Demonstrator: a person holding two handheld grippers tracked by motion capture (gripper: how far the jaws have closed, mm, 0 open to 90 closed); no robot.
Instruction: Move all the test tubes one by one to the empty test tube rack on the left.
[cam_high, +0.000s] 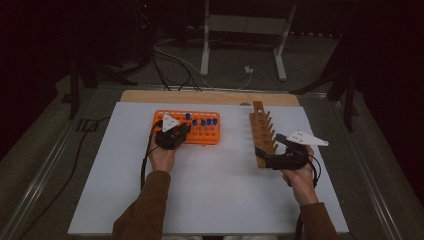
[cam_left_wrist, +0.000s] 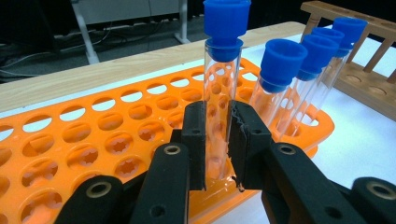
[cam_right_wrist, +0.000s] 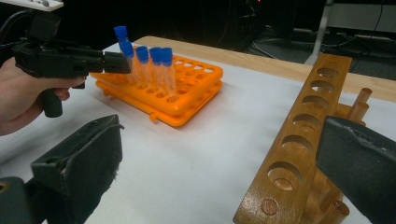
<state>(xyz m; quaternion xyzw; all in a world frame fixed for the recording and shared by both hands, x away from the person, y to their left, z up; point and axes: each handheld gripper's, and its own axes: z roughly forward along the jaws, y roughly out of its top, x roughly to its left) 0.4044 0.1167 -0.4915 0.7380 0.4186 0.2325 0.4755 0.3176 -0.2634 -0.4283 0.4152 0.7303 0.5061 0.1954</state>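
An orange tube rack (cam_high: 210, 136) lies at the table's back left, with several blue-capped glass tubes (cam_high: 202, 122) standing in it. My left gripper (cam_left_wrist: 218, 140) is shut on one clear tube (cam_left_wrist: 222, 93), pads pressing its glass wall low down. That tube's blue cap stands higher than its neighbours (cam_left_wrist: 280, 84). In the high view the left gripper (cam_high: 176, 131) sits at the rack's near left edge. A wooden rack (cam_high: 262, 131) with a row of empty holes lies to the right. My right gripper (cam_right_wrist: 224, 163) stands open, jaws either side of the wooden rack's (cam_right_wrist: 299, 135) near end.
The white table sheet (cam_high: 215, 190) ends at a wooden strip (cam_high: 200, 96) at the back. Beyond it are floor cables and a metal stand (cam_high: 240, 30). The person's forearms come in from the bottom edge.
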